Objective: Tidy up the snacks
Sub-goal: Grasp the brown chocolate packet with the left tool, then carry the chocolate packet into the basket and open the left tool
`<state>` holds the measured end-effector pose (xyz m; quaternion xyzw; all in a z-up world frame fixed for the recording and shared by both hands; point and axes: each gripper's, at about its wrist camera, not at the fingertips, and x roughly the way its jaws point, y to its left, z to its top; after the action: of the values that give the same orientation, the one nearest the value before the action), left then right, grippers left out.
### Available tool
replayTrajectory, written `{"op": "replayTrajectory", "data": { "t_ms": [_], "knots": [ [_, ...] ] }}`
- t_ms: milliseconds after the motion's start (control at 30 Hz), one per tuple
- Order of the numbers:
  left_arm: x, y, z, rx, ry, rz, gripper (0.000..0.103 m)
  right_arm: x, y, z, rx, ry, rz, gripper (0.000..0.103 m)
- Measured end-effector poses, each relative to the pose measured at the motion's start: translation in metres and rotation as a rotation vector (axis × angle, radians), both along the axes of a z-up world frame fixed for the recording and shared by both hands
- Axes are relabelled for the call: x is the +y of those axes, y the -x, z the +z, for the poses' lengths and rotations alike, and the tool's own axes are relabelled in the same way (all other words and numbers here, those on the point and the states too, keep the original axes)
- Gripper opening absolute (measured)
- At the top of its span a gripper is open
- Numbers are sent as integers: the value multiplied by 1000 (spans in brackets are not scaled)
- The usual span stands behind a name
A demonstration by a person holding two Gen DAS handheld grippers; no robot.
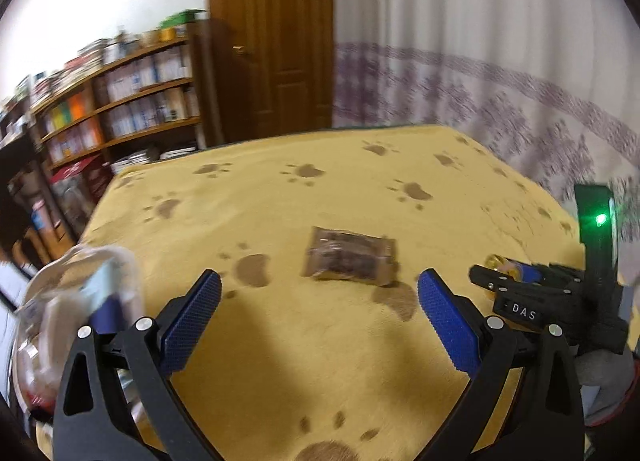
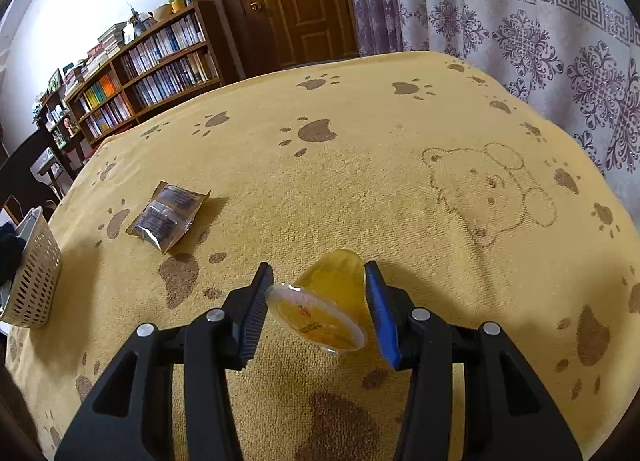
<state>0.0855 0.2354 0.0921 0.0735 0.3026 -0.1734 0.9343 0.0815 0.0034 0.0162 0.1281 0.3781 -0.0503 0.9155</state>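
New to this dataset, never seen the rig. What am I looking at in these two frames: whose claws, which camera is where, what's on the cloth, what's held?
No robot here: a person carries a two-finger gripper in each hand, and each gripper has a fisheye camera looking forward along its fingers.

The left wrist view shows the left gripper open and empty above a yellow paw-print cloth. A brown snack packet lies on the cloth ahead of it. The black device at right is the right gripper, seen from the side.

The right wrist view shows the right gripper shut on a yellow jelly cup, tilted with its sealed lid toward the camera. The same snack packet lies to the left, and a perforated cream basket stands at the cloth's left edge.
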Motion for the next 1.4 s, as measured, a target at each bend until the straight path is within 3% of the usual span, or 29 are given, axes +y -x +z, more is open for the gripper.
{"op": "replayTrajectory", "data": {
  "t_ms": [400, 567, 833, 1000, 1067, 1100, 1400],
  "knots": [
    [-39, -76, -48, 165, -6, -78, 100, -5, 0, -3, -4, -81, 24, 47],
    [-59, -92, -55, 208, -29, -128, 100, -5, 0, -3, -4, -80, 23, 47],
    [-67, -114, -74, 279, -95, -116, 100, -5, -1, -4, -4, -93, 20, 47],
    [-70, -115, -74, 276, -117, -123, 99, -6, -1, -4, -3, -93, 19, 47],
    [-70, -114, -73, 265, -119, -121, 93, -6, -1, -4, -4, -93, 19, 47],
    [-70, -113, -72, 257, -117, -119, 85, -6, -1, -4, -4, -93, 19, 47],
    [-54, -105, -66, 240, -69, -78, 65, -6, -1, -3, -5, -82, 18, 47]
  ]
}}
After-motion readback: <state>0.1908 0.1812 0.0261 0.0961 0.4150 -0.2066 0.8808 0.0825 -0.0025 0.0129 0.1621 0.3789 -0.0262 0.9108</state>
